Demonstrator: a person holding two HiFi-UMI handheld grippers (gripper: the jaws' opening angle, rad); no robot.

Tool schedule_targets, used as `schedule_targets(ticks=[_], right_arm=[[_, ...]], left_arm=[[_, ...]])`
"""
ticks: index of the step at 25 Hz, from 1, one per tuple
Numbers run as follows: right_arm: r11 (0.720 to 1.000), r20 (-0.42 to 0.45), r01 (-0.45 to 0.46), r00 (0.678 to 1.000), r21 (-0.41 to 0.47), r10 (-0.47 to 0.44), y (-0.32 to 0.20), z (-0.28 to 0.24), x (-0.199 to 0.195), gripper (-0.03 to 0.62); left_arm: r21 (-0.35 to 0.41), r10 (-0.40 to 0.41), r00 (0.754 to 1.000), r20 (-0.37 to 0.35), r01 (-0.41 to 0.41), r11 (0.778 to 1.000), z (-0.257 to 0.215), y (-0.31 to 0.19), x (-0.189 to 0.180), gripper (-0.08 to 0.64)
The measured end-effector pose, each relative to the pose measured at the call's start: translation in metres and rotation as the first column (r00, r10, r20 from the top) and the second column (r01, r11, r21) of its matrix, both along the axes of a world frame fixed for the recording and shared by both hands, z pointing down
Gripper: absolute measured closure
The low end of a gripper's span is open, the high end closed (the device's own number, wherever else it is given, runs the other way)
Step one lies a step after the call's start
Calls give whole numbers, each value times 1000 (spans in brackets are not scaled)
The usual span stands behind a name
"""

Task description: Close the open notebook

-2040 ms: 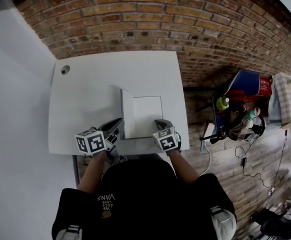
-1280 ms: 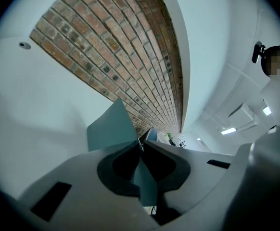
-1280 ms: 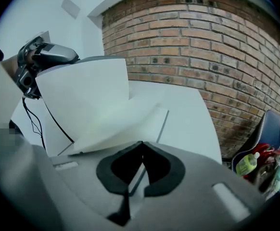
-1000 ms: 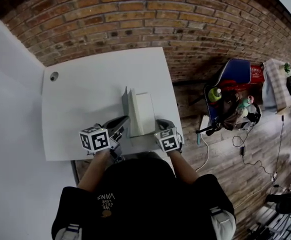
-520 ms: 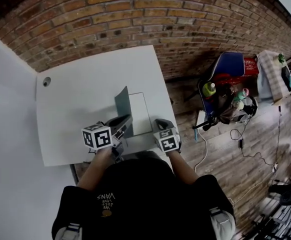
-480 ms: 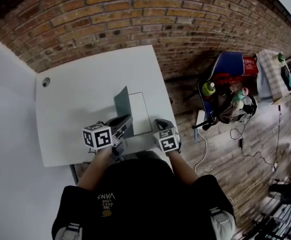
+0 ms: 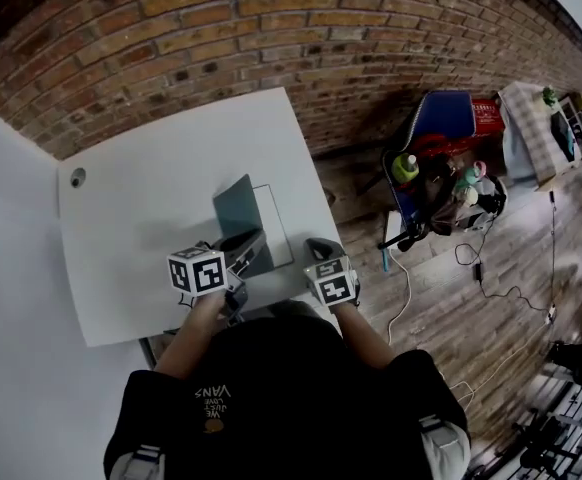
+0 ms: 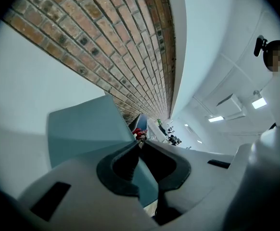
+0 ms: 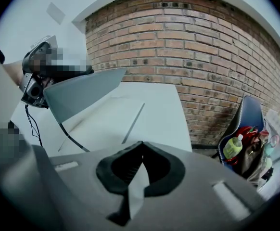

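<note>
Teal cover [image 7: 234, 208] of the notebook [image 7: 263, 230], mid-frame on the white tabletop [image 7: 131, 228], stands half-raised, pinched in the left tongs [image 7: 246, 248]. The right tongs [image 7: 321, 250] nip a white page [image 9: 136, 184] edge, steadying it. Swing the cover rightward and down in an arc; let go only once flat.

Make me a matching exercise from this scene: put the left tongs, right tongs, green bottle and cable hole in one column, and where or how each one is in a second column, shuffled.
Things
1. left tongs
2. right tongs
3. green bottle
4. cable hole

Place or state
A. in the blue chair
B. far left corner of the white table
C. shut on the raised notebook cover
D. shut on the white page

Pairs: 1-C, 2-D, 3-A, 4-B
</note>
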State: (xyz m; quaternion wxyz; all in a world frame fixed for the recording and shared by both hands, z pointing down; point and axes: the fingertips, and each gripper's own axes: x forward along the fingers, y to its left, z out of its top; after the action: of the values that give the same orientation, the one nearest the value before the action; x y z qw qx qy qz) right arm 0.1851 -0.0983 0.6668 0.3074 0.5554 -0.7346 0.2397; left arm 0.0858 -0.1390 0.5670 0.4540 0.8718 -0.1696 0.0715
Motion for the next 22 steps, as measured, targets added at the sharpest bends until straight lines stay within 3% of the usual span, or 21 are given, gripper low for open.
schedule_targets(ticks=[10,22], right_arm=[[1000,-6,-24,1000,12,24,1,-4,11,594],[998,-1,51,999,29,-51,-21,-12,-15,594]], left_arm=[[14,-2,1000,-9,2,1000,5,-6,6,508],[24,-102,994,27,101,995,10,-18,-33,508]])
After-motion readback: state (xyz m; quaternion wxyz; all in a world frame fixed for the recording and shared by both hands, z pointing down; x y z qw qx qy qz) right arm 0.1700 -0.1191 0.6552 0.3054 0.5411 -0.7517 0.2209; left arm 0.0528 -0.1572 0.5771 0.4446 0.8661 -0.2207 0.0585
